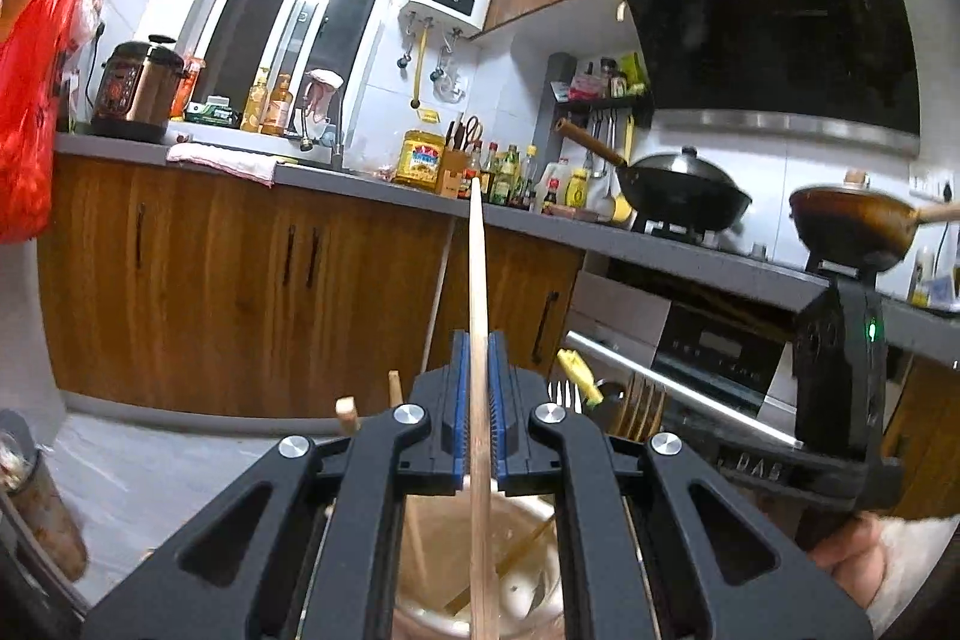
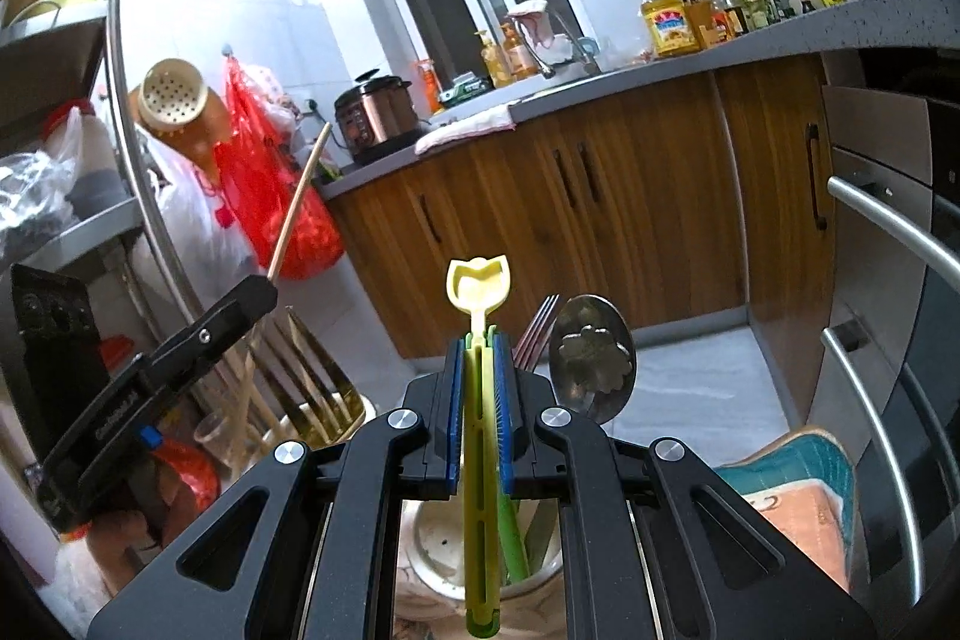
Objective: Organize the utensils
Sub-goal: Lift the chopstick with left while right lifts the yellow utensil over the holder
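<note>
My left gripper (image 1: 478,340) is shut on a long wooden chopstick (image 1: 477,280) that points up and away, its lower end over a beige holder (image 1: 528,568). It also shows at the left of the right wrist view (image 2: 258,289), with the chopstick (image 2: 300,202) sticking out. My right gripper (image 2: 479,340) is shut on a yellow-green plastic utensil (image 2: 480,280), held upright over a white ceramic holder (image 2: 432,550). A metal spoon (image 2: 591,358) and forks (image 2: 534,334) stand just right of its fingers. The right gripper's body (image 1: 840,370) shows in the left wrist view.
Chopsticks and wooden utensils (image 2: 312,376) stand in a holder at left. Wooden cabinets (image 1: 240,280) and a grey countertop (image 1: 360,181) with bottles and a rice cooker (image 1: 141,88) lie ahead. An oven with bar handles (image 2: 888,220) is right. A metal shelf rack (image 2: 126,100) is left.
</note>
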### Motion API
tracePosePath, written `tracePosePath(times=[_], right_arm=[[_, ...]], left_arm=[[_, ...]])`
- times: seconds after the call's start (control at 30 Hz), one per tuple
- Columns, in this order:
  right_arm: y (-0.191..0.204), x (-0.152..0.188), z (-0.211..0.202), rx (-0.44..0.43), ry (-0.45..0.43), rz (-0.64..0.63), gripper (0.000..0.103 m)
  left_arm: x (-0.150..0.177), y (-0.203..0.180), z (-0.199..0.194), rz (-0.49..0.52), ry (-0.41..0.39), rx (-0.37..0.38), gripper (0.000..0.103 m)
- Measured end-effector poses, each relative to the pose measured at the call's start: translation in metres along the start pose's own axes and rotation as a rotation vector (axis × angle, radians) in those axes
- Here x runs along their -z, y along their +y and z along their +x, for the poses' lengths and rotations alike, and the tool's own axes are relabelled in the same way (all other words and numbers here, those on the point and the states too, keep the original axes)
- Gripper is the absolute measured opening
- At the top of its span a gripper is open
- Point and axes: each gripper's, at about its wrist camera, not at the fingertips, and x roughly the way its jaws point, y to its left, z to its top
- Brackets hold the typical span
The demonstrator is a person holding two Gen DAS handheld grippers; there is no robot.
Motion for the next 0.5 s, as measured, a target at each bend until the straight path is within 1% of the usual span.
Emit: tracePosePath(times=[0.2, 0.37, 0.5], right_arm=[[0.001, 0.006, 0.014, -0.024, -0.037, 0.009, 0.011], [0.000, 0.009, 0.019, 0.000, -0.099, -0.010, 0.011], [0.002, 0.011, 0.023, 0.030, -0.122, -0.047, 0.011]], left_arm=[[0.006, 0.004, 0.008, -0.028, -0.024, -0.024, 0.006], [0.012, -0.004, 0.010, 0.015, -0.047, -0.035, 0.006], [0.016, -0.010, 0.010, 0.050, -0.049, -0.017, 0.006]])
